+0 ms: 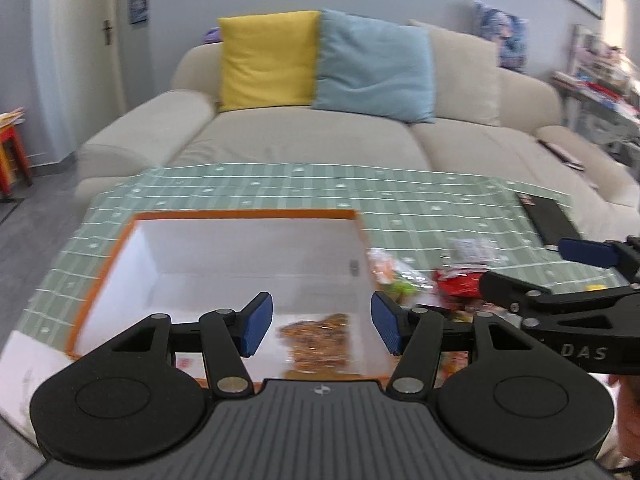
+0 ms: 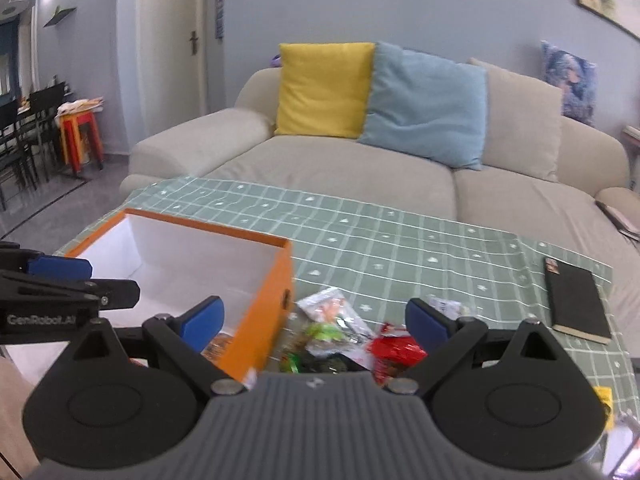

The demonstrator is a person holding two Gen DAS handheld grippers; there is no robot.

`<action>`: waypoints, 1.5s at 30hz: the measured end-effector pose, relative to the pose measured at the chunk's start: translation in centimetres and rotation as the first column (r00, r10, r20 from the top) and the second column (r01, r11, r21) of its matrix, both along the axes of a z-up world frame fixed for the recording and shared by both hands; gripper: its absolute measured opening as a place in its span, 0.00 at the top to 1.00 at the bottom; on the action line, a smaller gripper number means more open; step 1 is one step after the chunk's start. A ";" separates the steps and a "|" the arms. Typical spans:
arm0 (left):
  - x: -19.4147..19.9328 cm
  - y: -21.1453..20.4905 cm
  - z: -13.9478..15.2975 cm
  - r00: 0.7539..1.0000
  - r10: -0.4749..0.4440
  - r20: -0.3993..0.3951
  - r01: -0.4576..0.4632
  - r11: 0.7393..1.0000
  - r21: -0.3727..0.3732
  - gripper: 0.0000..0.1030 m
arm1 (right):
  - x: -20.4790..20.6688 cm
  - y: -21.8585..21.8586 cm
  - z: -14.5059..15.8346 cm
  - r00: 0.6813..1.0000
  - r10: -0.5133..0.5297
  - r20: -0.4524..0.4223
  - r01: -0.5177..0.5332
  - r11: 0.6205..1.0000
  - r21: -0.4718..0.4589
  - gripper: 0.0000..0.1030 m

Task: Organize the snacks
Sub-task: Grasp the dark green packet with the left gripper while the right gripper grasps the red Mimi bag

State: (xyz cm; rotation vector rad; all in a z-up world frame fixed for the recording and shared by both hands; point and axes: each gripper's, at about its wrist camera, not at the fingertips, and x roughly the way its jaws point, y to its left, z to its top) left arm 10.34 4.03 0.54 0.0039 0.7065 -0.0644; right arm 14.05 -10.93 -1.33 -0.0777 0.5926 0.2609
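Left wrist view: the left tongs (image 1: pixel 322 326) stand open and empty, tilted down over the orange cardboard box with white inside (image 1: pixel 244 214), where a brown-orange snack packet (image 1: pixel 316 340) lies flat on the floor of the box, its long axis running away from the camera. Beside them, the right tongs (image 2: pixel 314 322) also gape wide, holding nothing, angled down above a loose heap of snack packets (image 2: pixel 340 336) on the green checked surface (image 2: pixel 400 240), just right of the box. A black notebook (image 2: pixel 576 300) lies well apart, with a beige sofa (image 2: pixel 340 172) behind.
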 end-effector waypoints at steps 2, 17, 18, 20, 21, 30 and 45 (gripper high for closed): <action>-0.3 -1.4 -0.5 0.999 -0.041 -0.001 0.041 0.999 -0.012 0.35 | -0.8 -1.6 -0.6 1.000 -0.029 0.008 0.029 1.000 -0.008 0.09; -0.9 -9.1 -5.3 0.964 -0.256 -0.071 0.259 0.965 0.036 0.35 | -2.5 -9.5 -7.2 0.978 -0.173 -0.114 0.173 0.985 -0.009 0.19; -0.8 -9.2 -5.5 0.962 -0.262 -0.077 0.266 0.963 0.037 0.35 | -2.4 -9.4 -7.4 0.979 -0.163 -0.119 0.163 0.987 -0.003 0.20; -0.5 -9.5 -5.8 0.959 -0.270 -0.085 0.274 0.960 0.049 0.38 | -2.1 -9.3 -7.8 0.981 -0.141 -0.135 0.145 0.989 0.016 0.22; -0.4 -9.4 -6.0 0.959 -0.267 -0.090 0.273 0.960 0.055 0.38 | -1.9 -9.2 -8.0 0.980 -0.134 -0.147 0.140 0.990 0.030 0.22; 1.0 -7.9 -5.4 0.973 -0.214 -0.086 0.221 0.970 0.096 0.38 | 1.0 -6.6 -10.5 0.966 -0.069 -0.248 0.091 0.993 0.078 0.12; 3.8 -9.6 -6.6 0.953 -0.267 -0.144 0.280 0.956 0.083 0.51 | 3.4 -6.3 -12.5 0.949 -0.058 -0.310 0.092 0.991 0.097 0.52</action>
